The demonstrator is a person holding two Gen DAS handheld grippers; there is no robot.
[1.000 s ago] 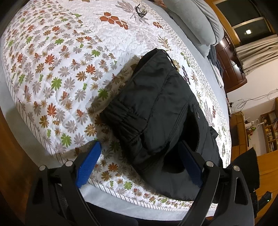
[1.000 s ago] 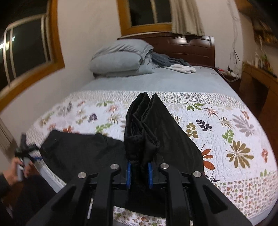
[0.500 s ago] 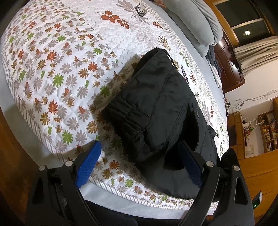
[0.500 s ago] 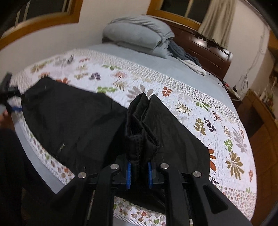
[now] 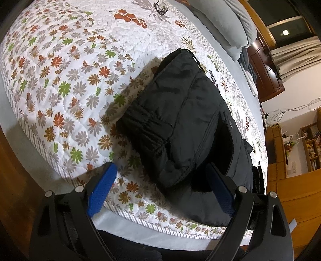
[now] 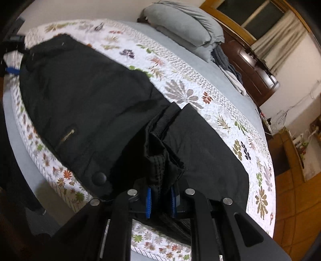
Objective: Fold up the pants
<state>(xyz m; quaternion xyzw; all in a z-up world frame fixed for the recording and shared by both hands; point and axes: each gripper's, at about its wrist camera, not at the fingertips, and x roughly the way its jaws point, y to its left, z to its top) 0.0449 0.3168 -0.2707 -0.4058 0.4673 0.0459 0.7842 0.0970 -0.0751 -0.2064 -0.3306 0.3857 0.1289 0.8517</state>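
Black pants [image 5: 180,124] lie on the flowered quilt [image 5: 66,80] of a bed, waistband end toward the near bed edge. My left gripper [image 5: 158,188] hovers open over that waistband end, its blue pads [image 5: 100,188] wide apart and touching nothing. In the right wrist view the pants [image 6: 80,96] spread across the quilt [image 6: 230,120]. My right gripper [image 6: 161,200] is shut on a bunched fold of the pants' leg cloth [image 6: 162,160], which stands up between its blue pads. The left gripper's blue pad [image 6: 12,70] shows at the far left edge there.
Grey pillows [image 6: 186,26] and folded cloths [image 6: 230,70] lie at the dark wooden headboard [image 6: 254,70]. Eyeglasses [image 5: 160,7] rest on the quilt far from the pants. Wooden floor [image 6: 291,200] and shelves [image 5: 309,144] lie beyond the bed. The bed's grey side [image 5: 140,235] is below my left gripper.
My right gripper has swung down and rolled with the held fold, carrying it toward the rest of the pants. The left gripper has stayed put and open.
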